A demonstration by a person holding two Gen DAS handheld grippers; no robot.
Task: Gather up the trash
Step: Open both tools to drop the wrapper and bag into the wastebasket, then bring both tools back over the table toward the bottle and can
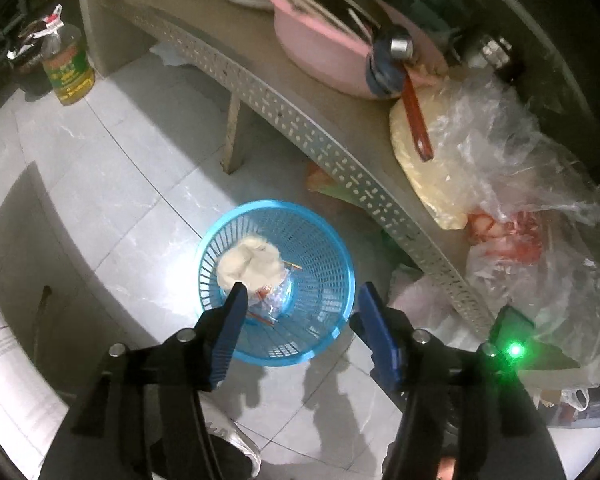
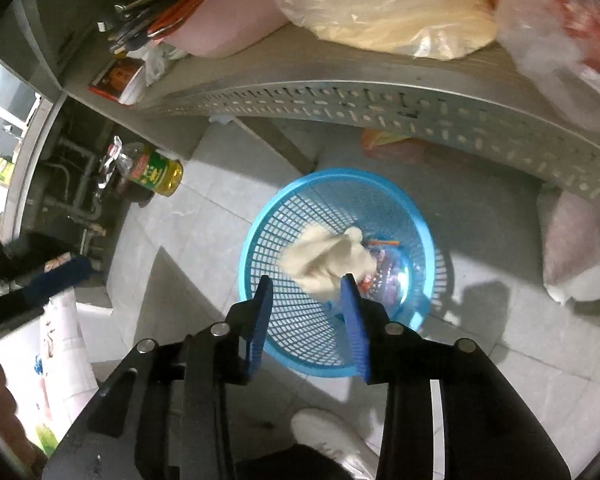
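A blue mesh basket (image 1: 320, 248) stands on the tiled floor under the edge of a grey table, and it also fills the middle of the right wrist view (image 2: 380, 200). Inside it are a crumpled cream wad of paper (image 1: 248, 262) (image 2: 328, 264) and a clear wrapper with red print (image 1: 274, 294) (image 2: 384, 272). My left gripper (image 1: 303, 286) hovers over the basket, open, with nothing between its fingers. My right gripper (image 2: 306, 277) is also above the basket and open. The wad shows just past its fingertips, and no pad presses on it.
A grey table with a perforated rim (image 1: 300, 128) (image 2: 380, 104) carries a pink basin (image 1: 320, 52), utensils and plastic bags (image 1: 500, 152). A green-labelled oil bottle (image 1: 68, 72) (image 2: 156, 172) stands on the floor at the left. A white shoe (image 2: 332, 436) is below the grippers.
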